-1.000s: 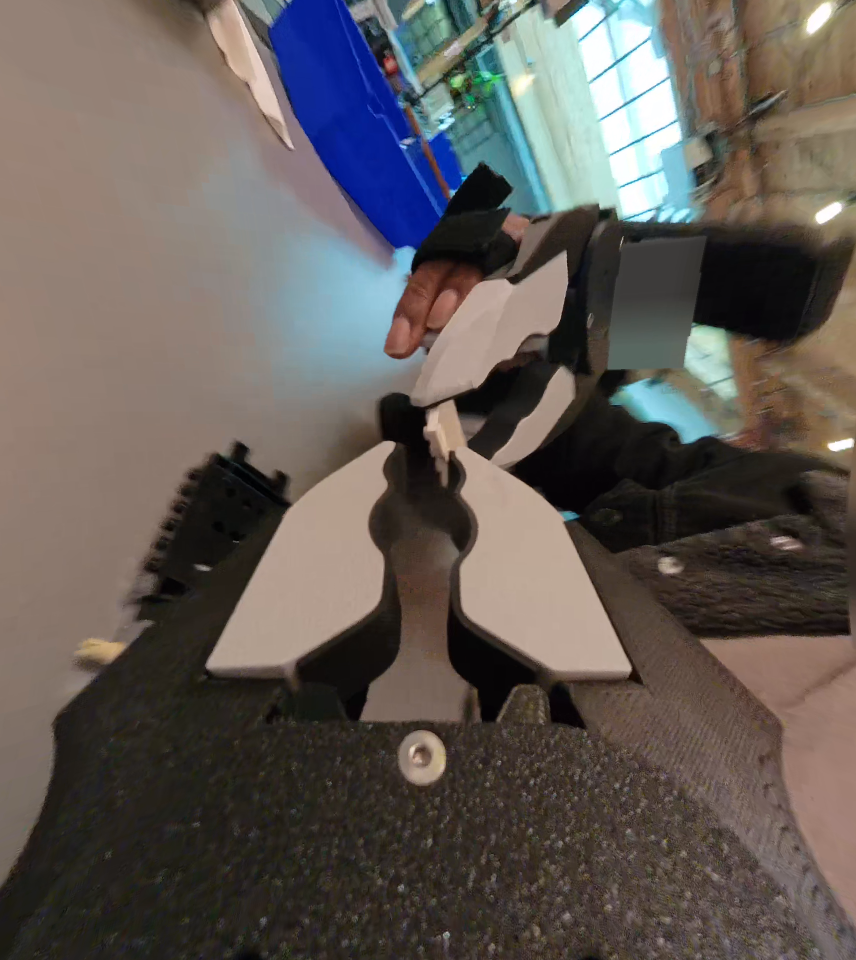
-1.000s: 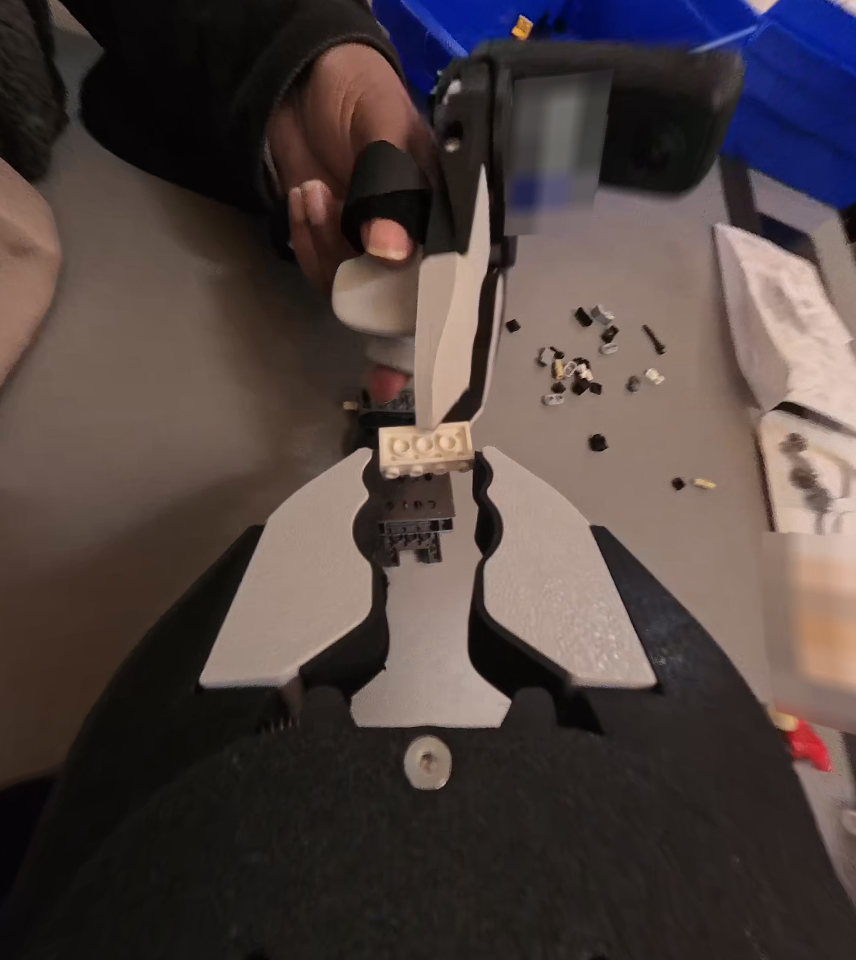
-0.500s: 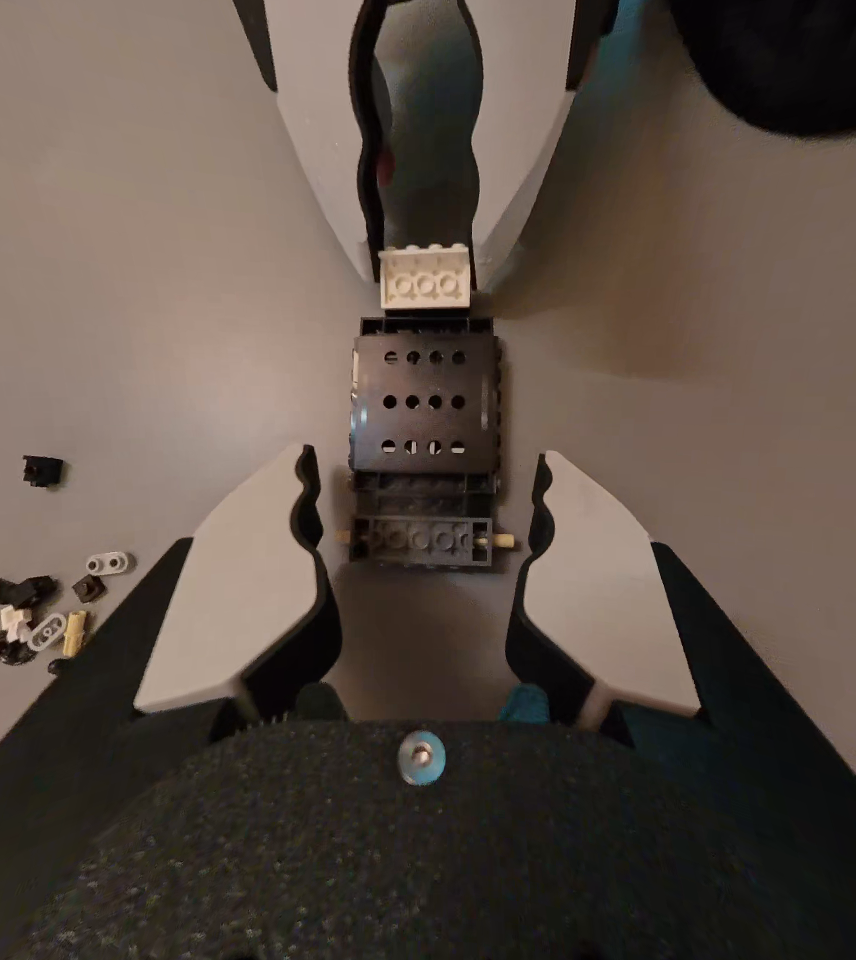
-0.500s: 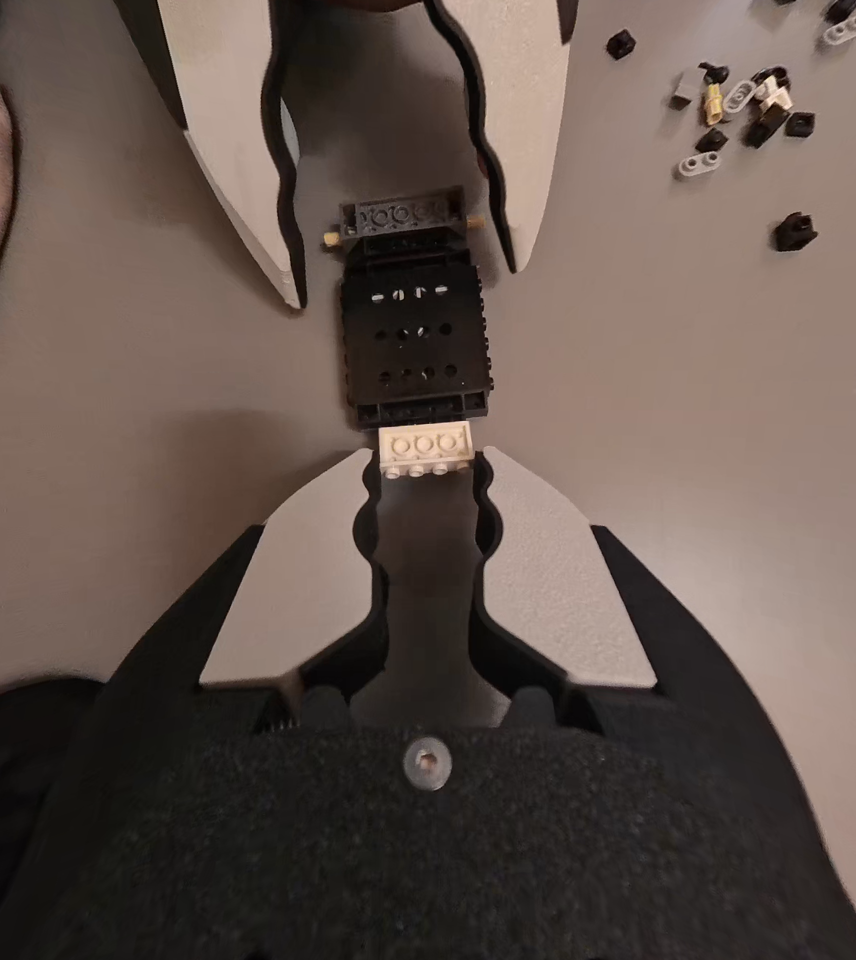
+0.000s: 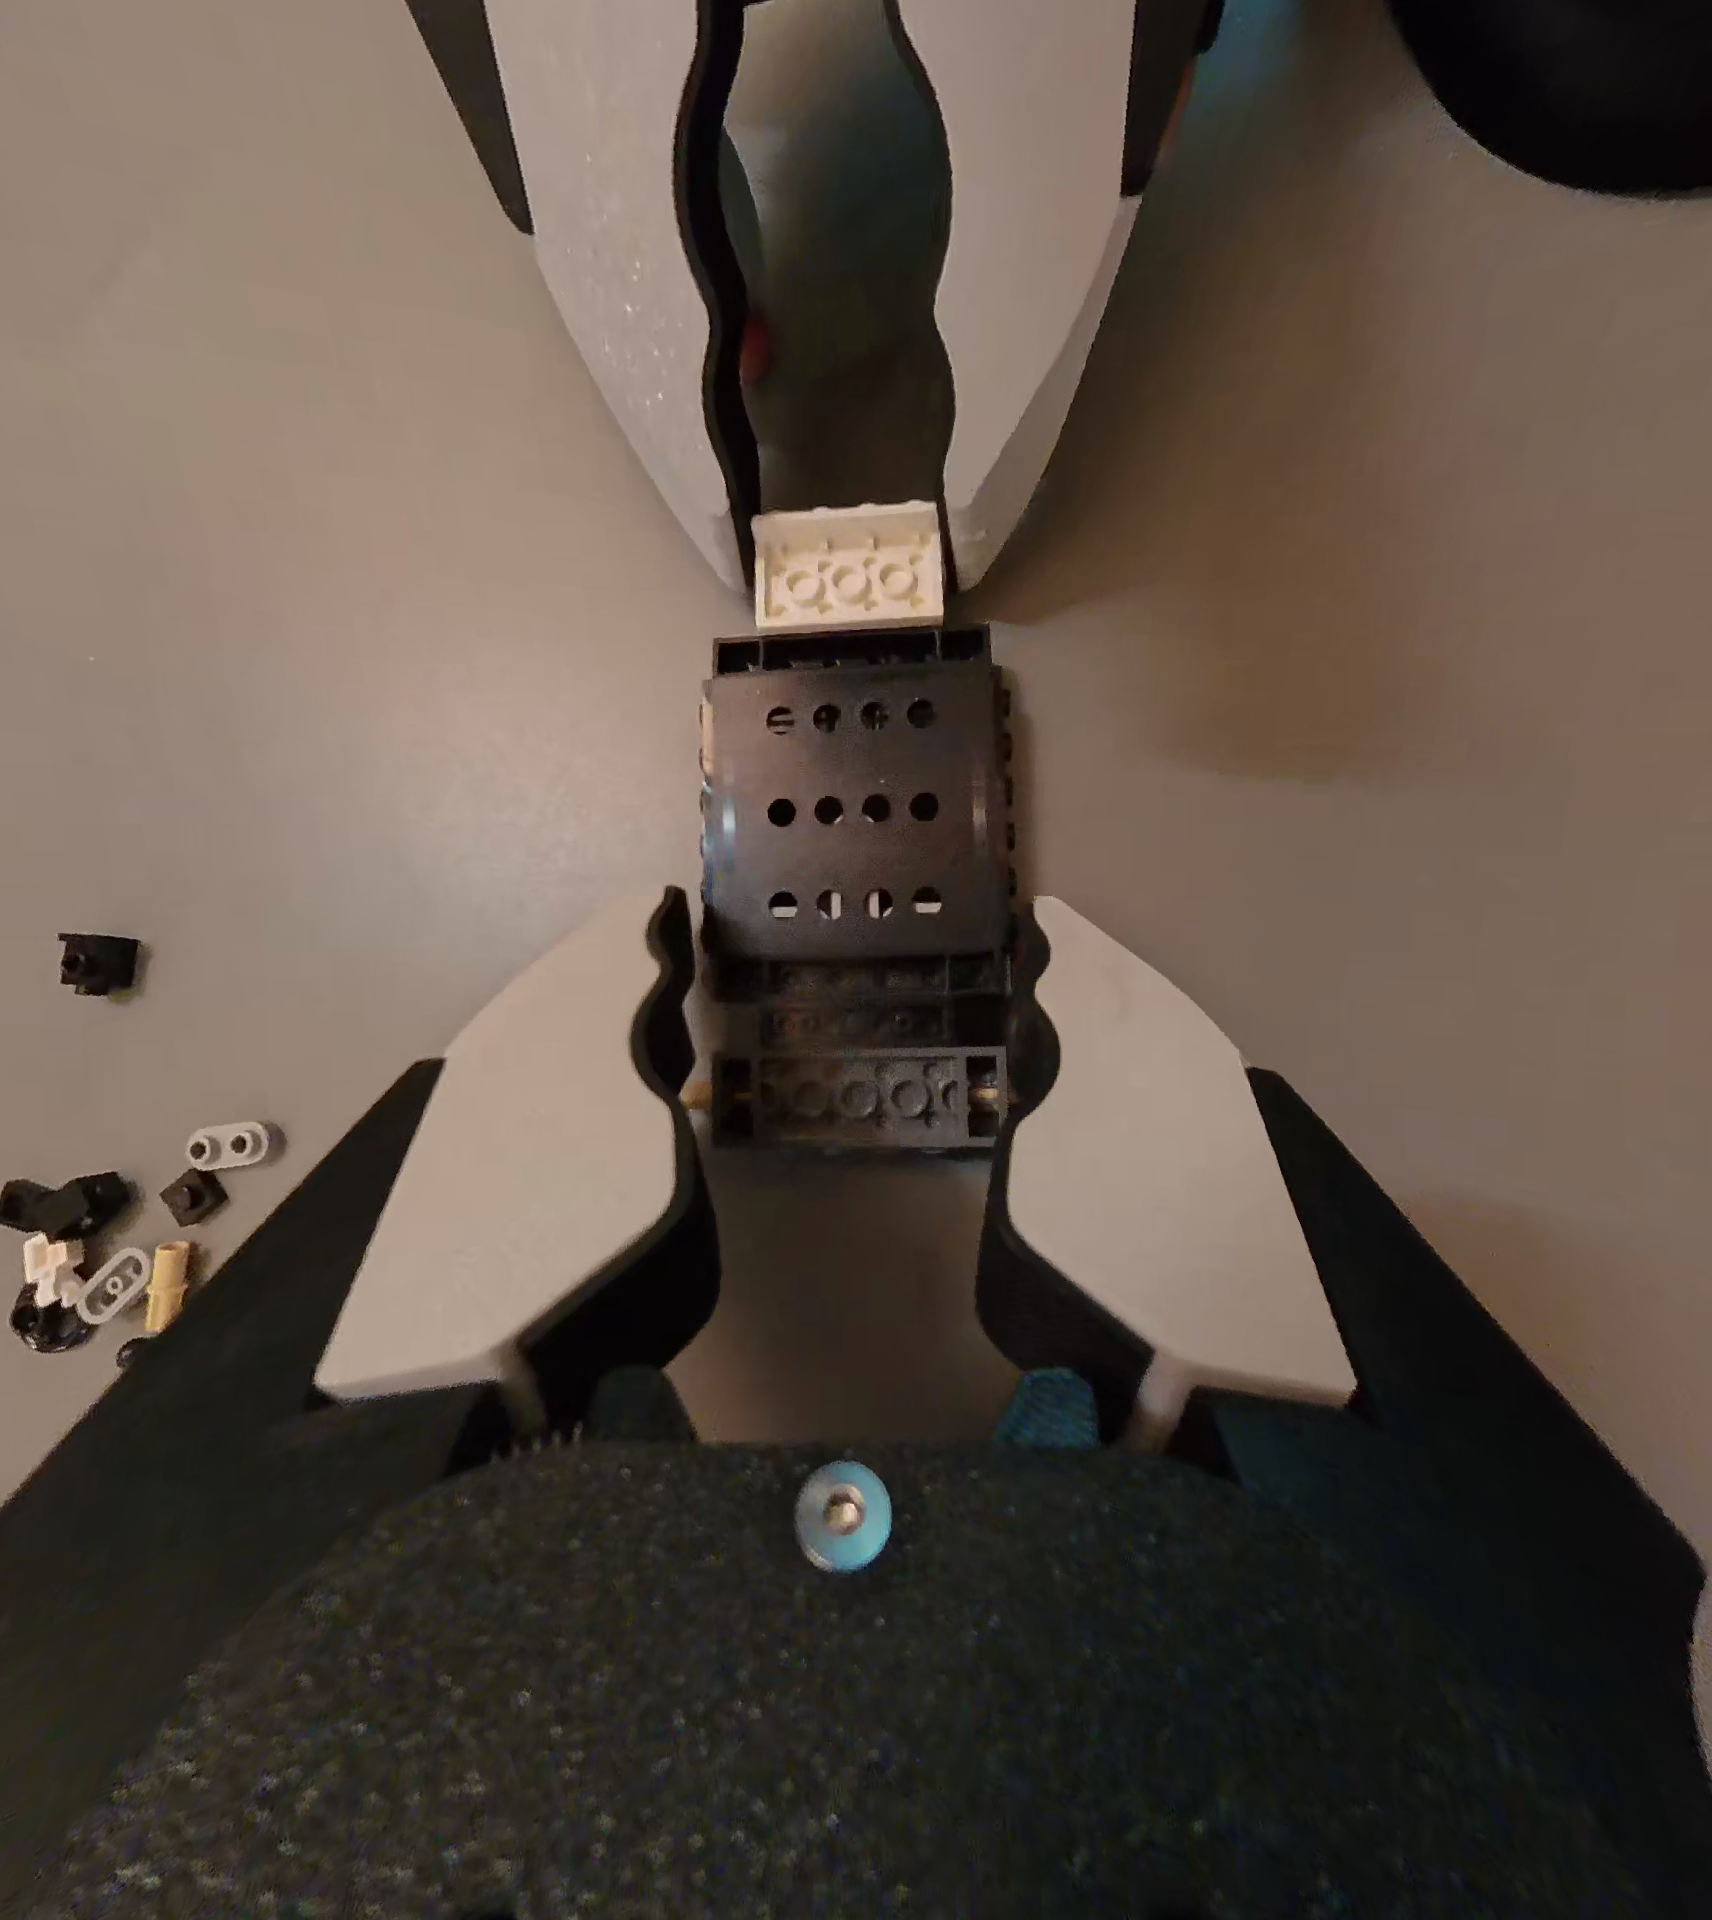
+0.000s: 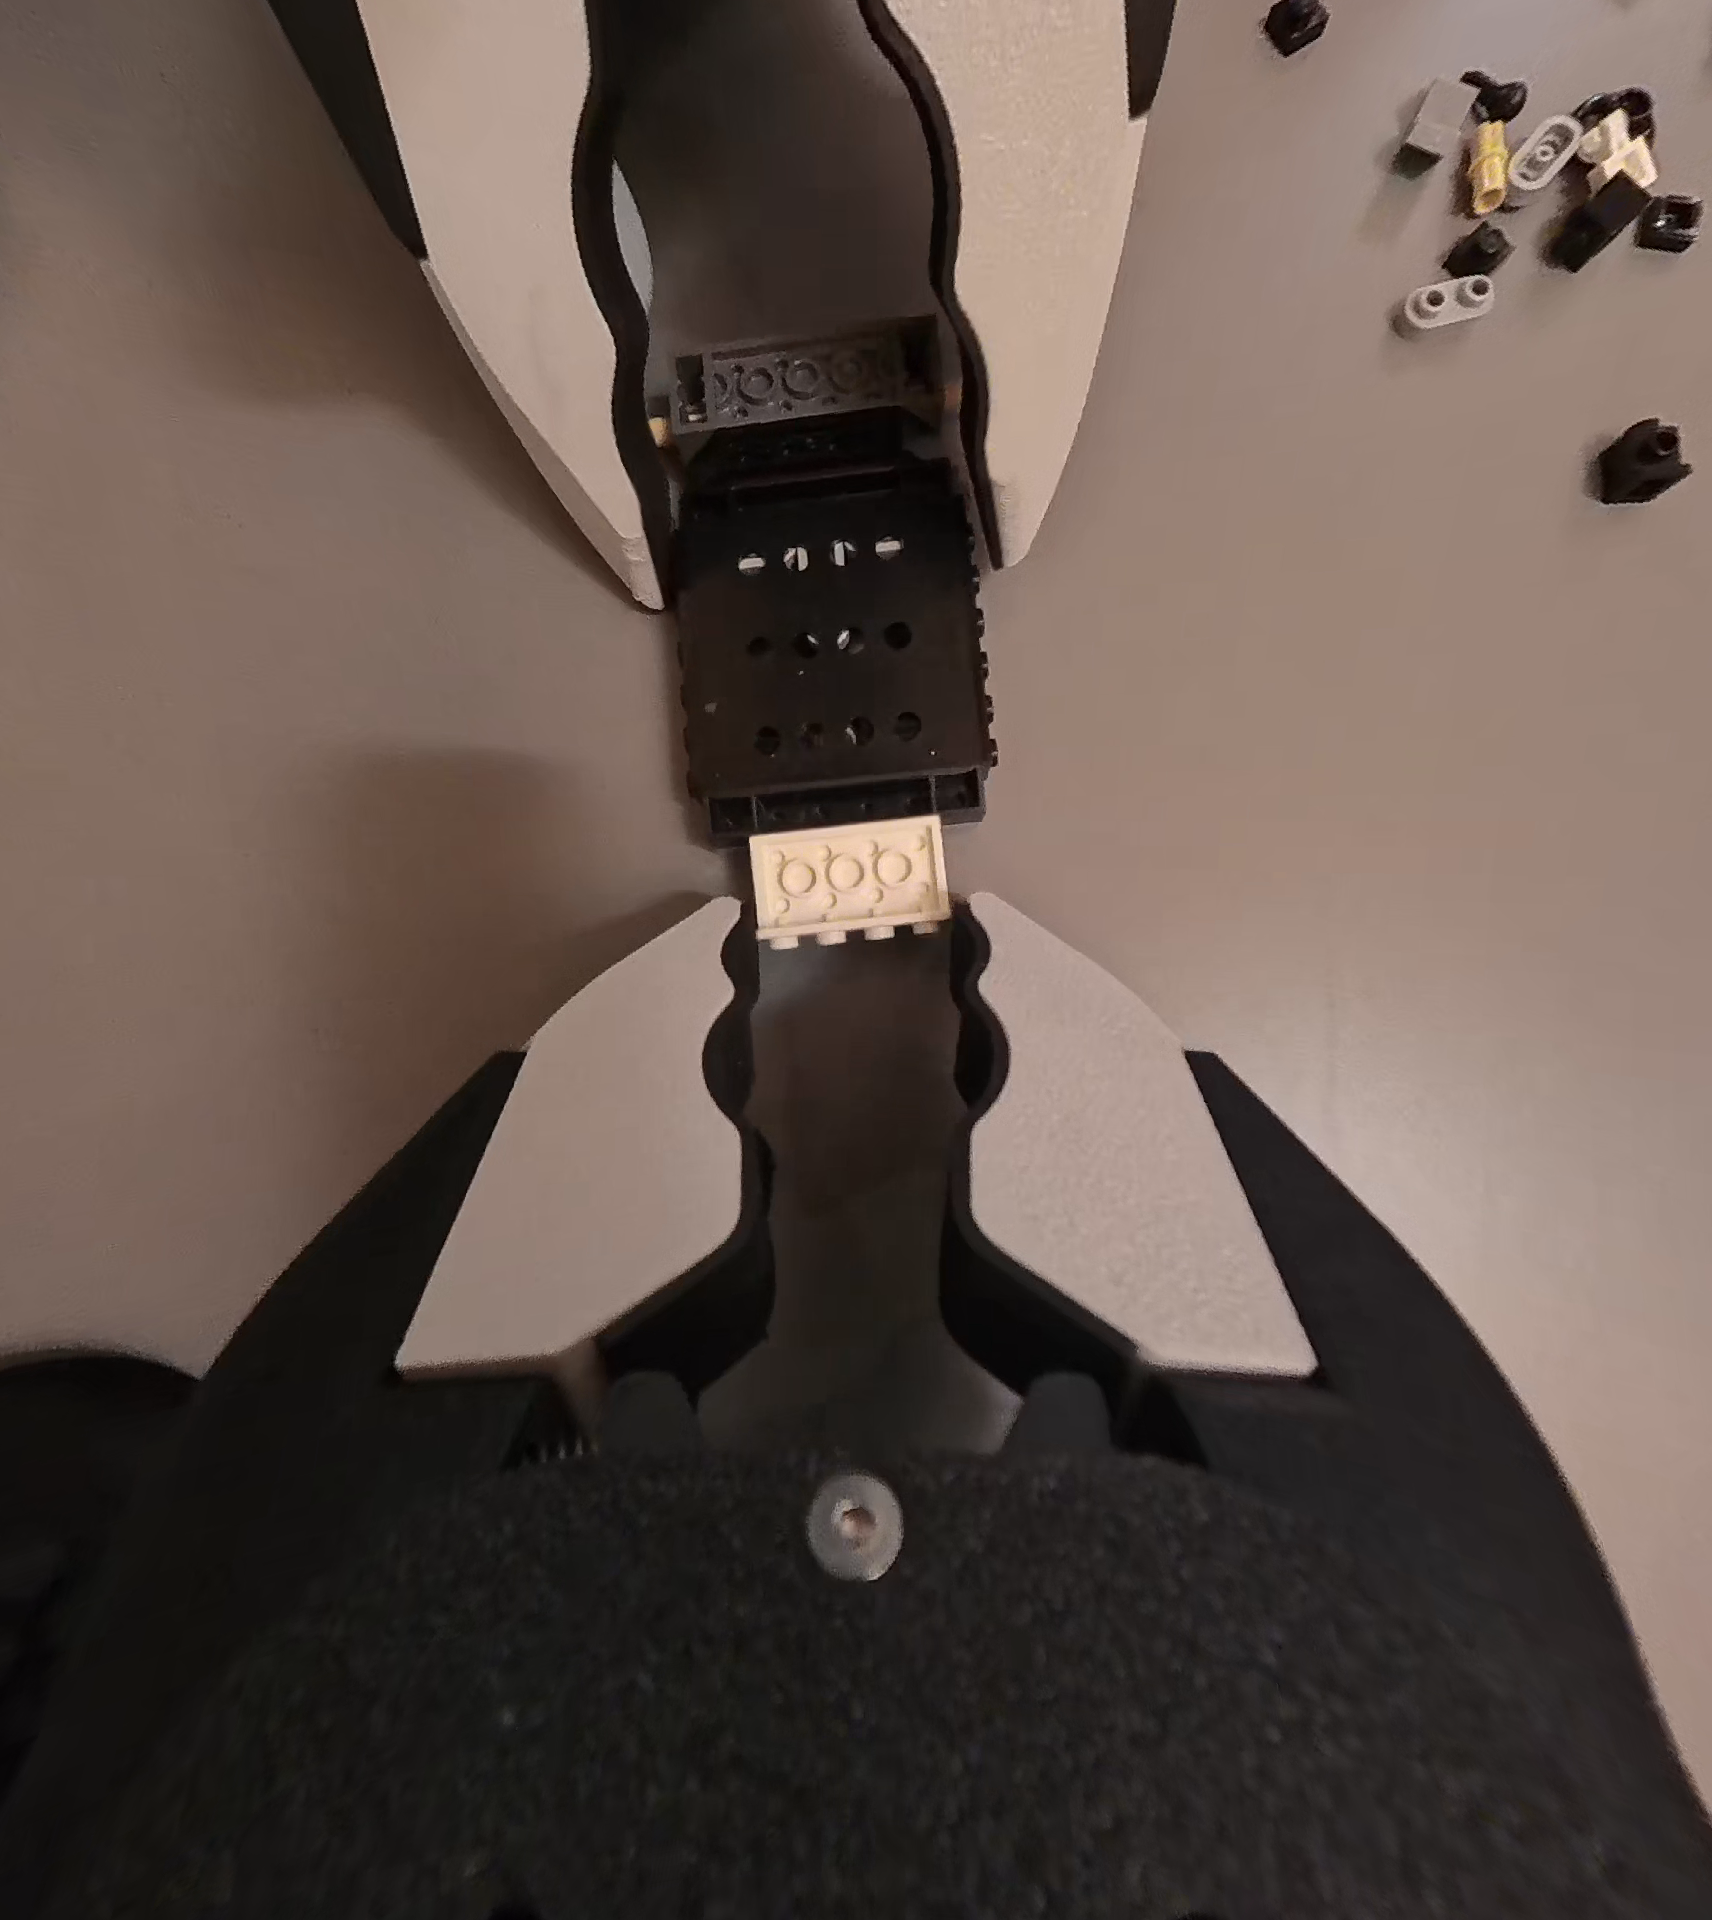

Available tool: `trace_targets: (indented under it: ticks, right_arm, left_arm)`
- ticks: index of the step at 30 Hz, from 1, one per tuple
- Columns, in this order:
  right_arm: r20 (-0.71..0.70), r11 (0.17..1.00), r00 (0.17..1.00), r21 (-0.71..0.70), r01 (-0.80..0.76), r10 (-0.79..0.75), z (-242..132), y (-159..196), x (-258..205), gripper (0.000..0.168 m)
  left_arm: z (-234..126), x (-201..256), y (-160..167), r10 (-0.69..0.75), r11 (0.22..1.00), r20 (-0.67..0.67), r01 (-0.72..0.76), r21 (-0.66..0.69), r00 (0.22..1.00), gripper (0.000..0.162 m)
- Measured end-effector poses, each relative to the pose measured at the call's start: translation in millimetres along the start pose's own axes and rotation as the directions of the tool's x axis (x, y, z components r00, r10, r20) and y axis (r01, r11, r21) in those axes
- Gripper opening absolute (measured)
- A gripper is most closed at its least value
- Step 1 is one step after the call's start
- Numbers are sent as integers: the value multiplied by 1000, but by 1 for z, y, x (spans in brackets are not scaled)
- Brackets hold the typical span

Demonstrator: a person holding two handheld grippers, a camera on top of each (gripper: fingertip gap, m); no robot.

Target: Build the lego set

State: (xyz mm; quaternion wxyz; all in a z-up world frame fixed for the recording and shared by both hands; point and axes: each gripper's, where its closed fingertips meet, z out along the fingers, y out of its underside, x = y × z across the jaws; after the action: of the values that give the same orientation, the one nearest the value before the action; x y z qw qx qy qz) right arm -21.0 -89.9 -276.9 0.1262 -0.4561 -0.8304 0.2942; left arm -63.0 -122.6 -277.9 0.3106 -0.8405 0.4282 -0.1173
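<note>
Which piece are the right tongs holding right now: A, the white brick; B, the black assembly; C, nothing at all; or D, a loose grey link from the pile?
A: in the right wrist view the right tongs pinch the white brick at their tips, right at the near end of the black assembly, which sits between the left tongs.
</note>
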Motion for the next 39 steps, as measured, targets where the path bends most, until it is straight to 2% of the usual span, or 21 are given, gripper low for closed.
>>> trace_targets:
  ticks: [13, 23, 39]
  right_arm:
    - [3, 1000, 1000, -20, 12, -12, 1, 0, -1, 36]
    - [5, 1000, 1000, -1, 0, 0, 1, -1, -2, 42]
    - [12, 995, 997, 59, -81, 80, -10, 1, -1, 47]
  left_arm:
    - [1, 3, -1, -3, 1000, -9, 3, -3, 1000, 64]
    - [1, 3, -1, -14, 1000, -11, 14, -5, 1000, 57]
    - [1, 3, -1, 8, 1000, -9, -8, -9, 1000, 56]
